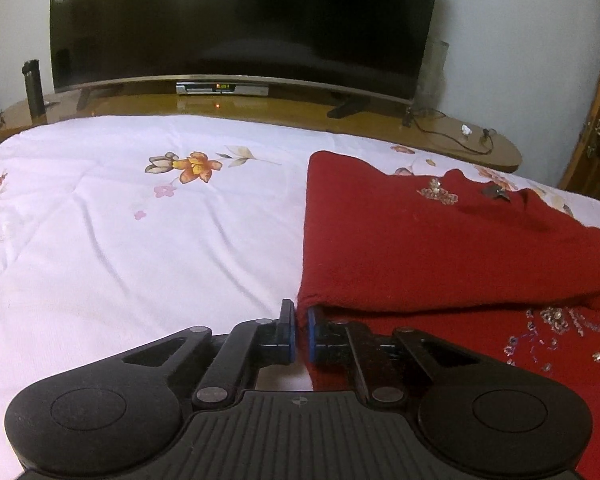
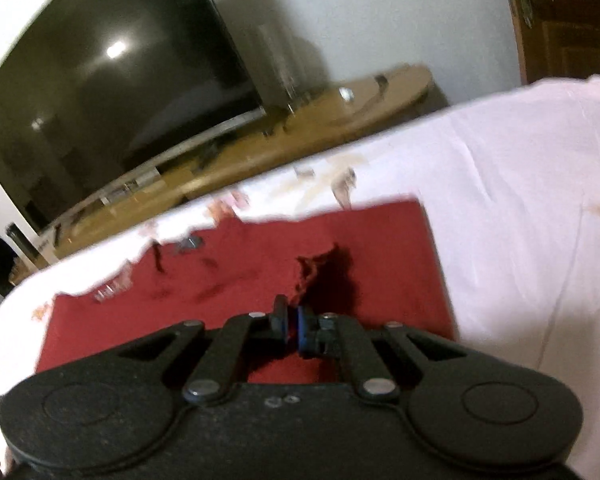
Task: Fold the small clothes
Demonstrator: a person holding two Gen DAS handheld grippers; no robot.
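A red knit garment (image 1: 420, 240) with bead and sequin trim lies on the white floral bedsheet (image 1: 140, 240), partly folded over itself. My left gripper (image 1: 301, 322) is shut on the garment's near left corner, low over the sheet. In the right wrist view the garment (image 2: 240, 280) lies spread flat, blurred by motion. My right gripper (image 2: 293, 322) is shut on a bunched edge of the red cloth (image 2: 316, 276) and holds it raised above the rest of the garment.
A large dark TV (image 1: 240, 20) stands on a long wooden stand (image 1: 260, 106) past the bed's far edge. A dark flask (image 1: 33, 86) stands at the stand's left end, cables (image 1: 456, 134) at its right. A wooden door (image 2: 572, 12) is at far right.
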